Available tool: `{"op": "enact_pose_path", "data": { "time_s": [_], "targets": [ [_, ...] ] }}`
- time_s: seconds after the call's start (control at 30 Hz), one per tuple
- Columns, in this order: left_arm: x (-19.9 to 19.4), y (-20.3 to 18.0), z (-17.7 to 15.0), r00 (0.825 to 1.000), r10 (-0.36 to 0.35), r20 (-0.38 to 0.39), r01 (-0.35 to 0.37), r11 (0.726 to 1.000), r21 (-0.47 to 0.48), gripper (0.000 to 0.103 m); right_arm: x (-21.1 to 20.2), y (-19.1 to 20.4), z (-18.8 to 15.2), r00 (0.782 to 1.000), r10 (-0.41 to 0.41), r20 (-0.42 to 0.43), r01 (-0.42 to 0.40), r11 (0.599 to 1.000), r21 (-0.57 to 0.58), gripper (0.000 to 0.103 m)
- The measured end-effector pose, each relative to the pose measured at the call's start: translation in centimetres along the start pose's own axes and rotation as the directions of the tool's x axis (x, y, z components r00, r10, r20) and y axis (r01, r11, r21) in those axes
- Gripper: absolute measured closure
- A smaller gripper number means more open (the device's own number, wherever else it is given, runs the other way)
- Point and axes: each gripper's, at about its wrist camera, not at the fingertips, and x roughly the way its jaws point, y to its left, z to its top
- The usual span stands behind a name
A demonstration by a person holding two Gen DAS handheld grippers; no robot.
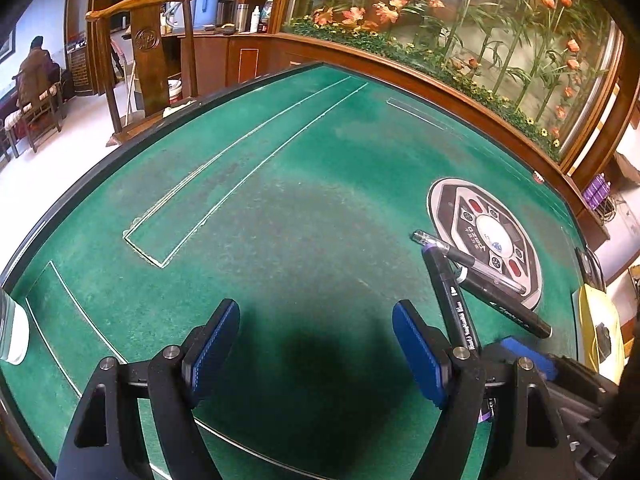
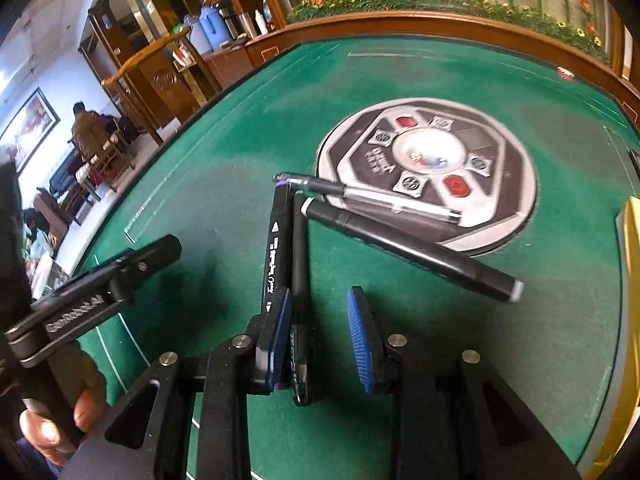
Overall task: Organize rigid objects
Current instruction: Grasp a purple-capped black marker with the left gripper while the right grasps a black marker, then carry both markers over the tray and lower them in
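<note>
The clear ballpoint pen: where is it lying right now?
In the right wrist view the clear ballpoint pen lies across the near-left edge of the round control panel, just beyond the grey-capped black marker.

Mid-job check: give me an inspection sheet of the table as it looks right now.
Surface: green felt table with round control panel.
Job's things: four pens; two markers lie side by side, a third marker and a clear pen rest across the panel.
Clutter: yellow object, white-based container.
Tongs: left tongs open, empty; right tongs open around one marker.
Cables: nothing seen.
Surroundings: wooden chair, flower display, seated person.
</note>
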Motion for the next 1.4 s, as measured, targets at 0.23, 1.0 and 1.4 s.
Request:
{"op": "enact_pose_path", "data": {
  "time_s": [0.23, 1.0, 1.4],
  "targets": [
    [0.0, -0.1, 0.0, 1.0, -0.007, -0.003, 0.007, 1.0, 0.002, 0.021, 1.1, 1.9, 0.4, 0.997, -0.075, 0.0, 0.074, 0.994, -0.084, 0.075],
    [0.9, -6.0, -1.1, 0.972, -0.177, -0.156, 0.198, 0.971, 0.131, 0.059, -7.6, -2.9, -6.9, 0.99, -0.013, 0.14, 0.007, 0.999, 0.046, 0.095],
    [1.7, -8.1, -2.1, 0.991, -0.057, -0.125, 0.084, 0.972, 0.221, 0.088, -9.5, -5.4, -9.2, 0.984, 0.028, 0.174, -0.047, 0.993, 0.104, 0.095]
  ]
}}
